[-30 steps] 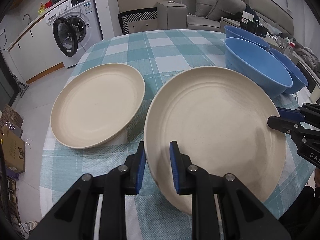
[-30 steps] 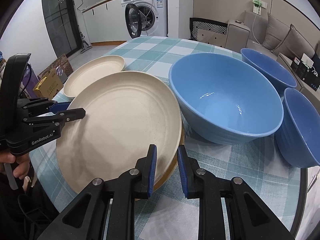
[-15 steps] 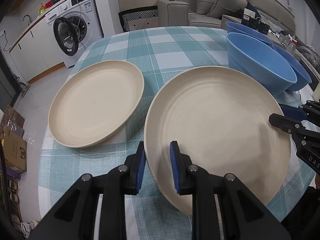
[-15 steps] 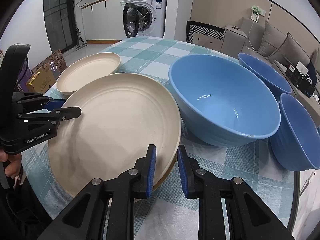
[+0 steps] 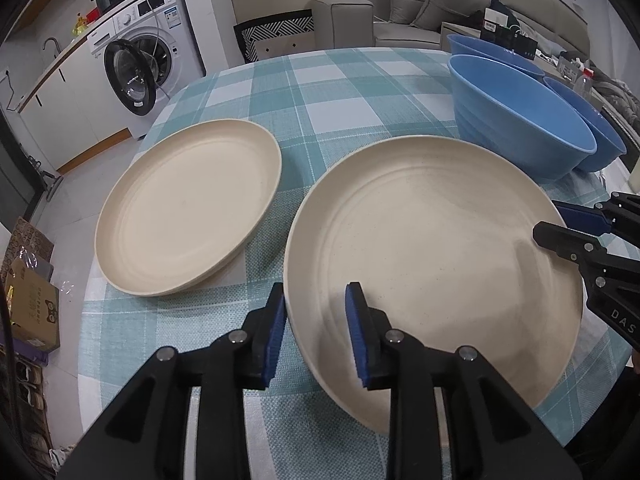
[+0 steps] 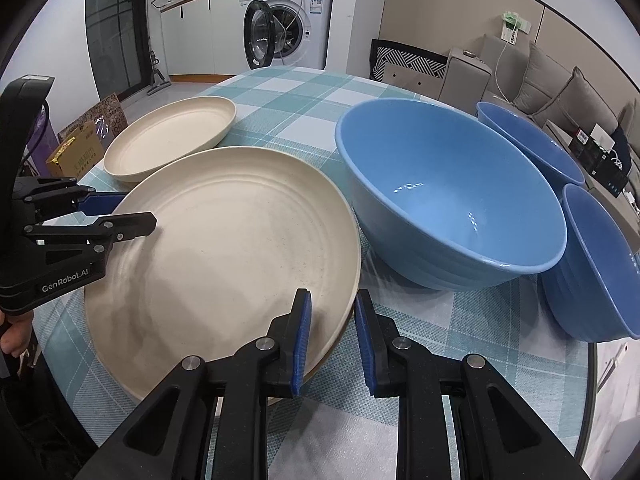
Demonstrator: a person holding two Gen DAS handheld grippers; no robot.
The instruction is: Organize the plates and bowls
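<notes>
From the left wrist view, the left gripper (image 5: 316, 332) straddles the near rim of the large cream plate (image 5: 432, 248); its jaws have just been opening and the pads stand clear of the rim. A second cream plate (image 5: 188, 212) lies beside it on the table (image 5: 340, 92), checked teal and white. A washing machine (image 5: 140, 60) and sofa (image 5: 440, 4) stand beyond.

From the right wrist view, the right gripper (image 6: 330, 340) clamps the same plate's rim. Three blue bowls (image 6: 452, 200) sit just right of it
</notes>
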